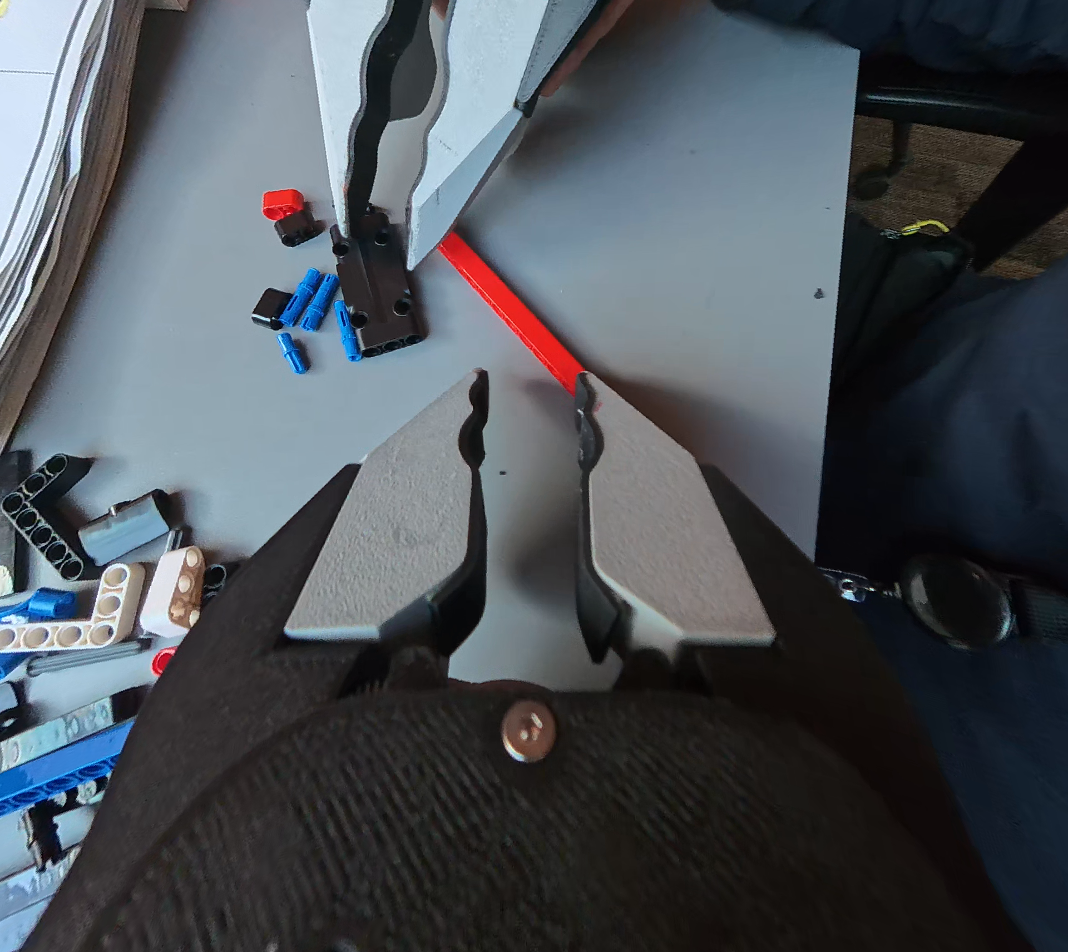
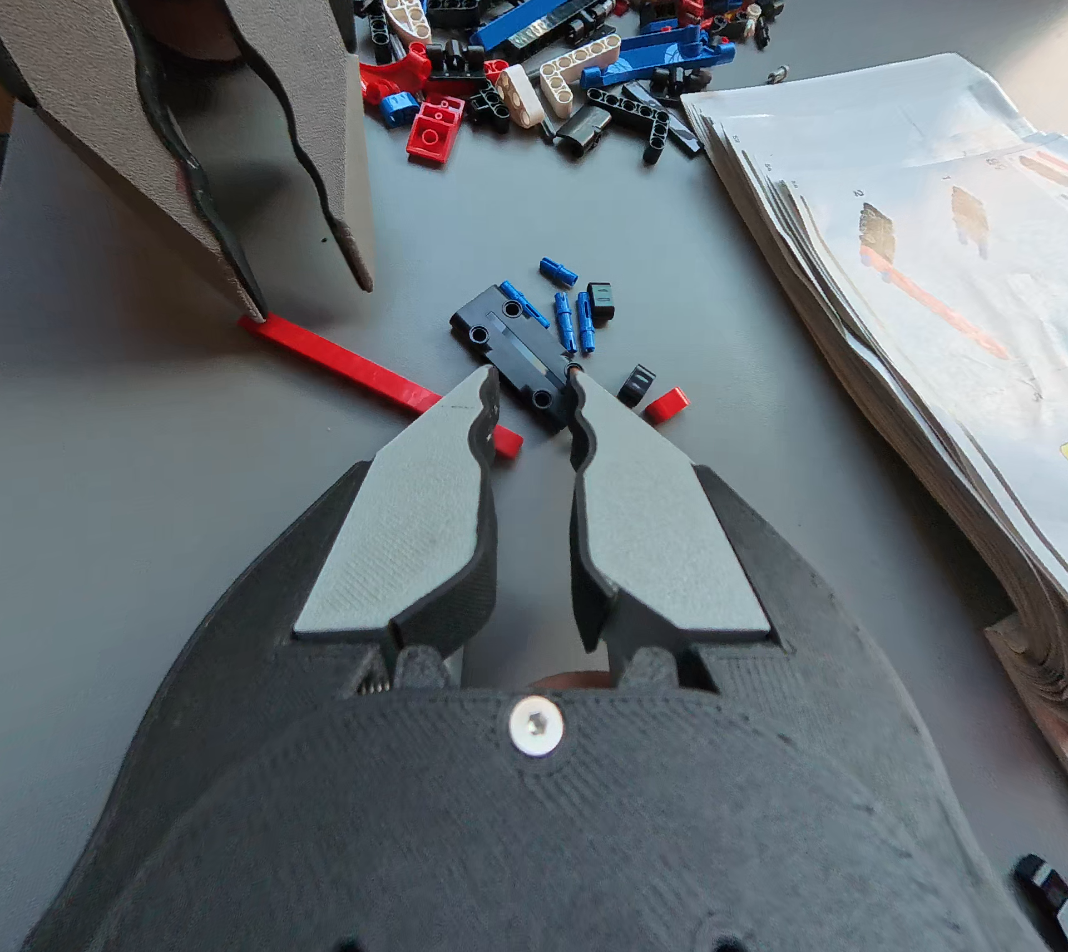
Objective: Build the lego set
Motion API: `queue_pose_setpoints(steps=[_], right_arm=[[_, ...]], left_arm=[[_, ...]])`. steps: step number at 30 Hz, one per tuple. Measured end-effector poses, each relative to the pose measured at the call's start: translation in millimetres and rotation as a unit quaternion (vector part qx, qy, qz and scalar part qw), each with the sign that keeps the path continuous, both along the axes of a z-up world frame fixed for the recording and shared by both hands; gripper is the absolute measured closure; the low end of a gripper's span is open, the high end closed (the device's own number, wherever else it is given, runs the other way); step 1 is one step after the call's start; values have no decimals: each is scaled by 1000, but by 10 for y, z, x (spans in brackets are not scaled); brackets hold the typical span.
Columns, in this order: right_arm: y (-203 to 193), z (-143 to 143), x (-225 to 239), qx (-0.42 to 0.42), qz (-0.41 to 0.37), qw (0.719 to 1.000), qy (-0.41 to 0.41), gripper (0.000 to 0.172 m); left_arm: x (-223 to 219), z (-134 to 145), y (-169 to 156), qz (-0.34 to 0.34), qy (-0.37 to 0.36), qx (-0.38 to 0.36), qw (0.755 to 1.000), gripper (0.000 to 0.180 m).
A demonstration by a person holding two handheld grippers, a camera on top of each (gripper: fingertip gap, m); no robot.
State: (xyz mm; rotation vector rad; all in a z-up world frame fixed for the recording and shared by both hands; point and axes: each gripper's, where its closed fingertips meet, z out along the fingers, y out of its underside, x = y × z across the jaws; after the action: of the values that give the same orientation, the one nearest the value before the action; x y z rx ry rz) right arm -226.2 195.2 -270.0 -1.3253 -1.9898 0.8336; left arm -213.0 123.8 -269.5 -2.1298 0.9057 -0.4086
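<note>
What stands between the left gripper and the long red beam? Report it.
Nothing visible. The left gripper is open, and one of its fingertips sits right at the near end of the red beam. The beam's other end lies beneath the right gripper.

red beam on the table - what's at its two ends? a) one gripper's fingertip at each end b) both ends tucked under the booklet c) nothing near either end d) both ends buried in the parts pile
a: the long red beam lies flat on the grey table, with a fingertip of the left gripper at one end and a fingertip of the right gripper over the other.
</note>
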Motion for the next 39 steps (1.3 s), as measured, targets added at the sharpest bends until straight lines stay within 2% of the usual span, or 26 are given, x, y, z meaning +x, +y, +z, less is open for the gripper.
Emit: queue_pose_setpoints(steps=[4,10,14,25,33,36,39], right_arm=[[36,48,-10,-6,-12,1000,15,146],[47,-53,-17,0,-16,1000,-18,138],[-20,-37,4,8,6,1000,-11,148],[-9,-77,-3,-4,2,1000,-27,138],[-54,-82,16,-5,19,999,-30,149],[-42,-79,12,-11,15,999,-30,138],[-52,-89,11,-25,18,999,-38,140]], left_arm=[[-2,1,3,1,1,1,1000,151],[-6,3,7,3,4,5,1000,150],[-12,5,12,6,6,7,1000,149],[-5,4,7,3,7,9,1000,150],[14,4,-10,-5,9,12,1000,150],[14,4,-9,-5,9,12,1000,150],[14,4,-8,-5,9,12,1000,150]])
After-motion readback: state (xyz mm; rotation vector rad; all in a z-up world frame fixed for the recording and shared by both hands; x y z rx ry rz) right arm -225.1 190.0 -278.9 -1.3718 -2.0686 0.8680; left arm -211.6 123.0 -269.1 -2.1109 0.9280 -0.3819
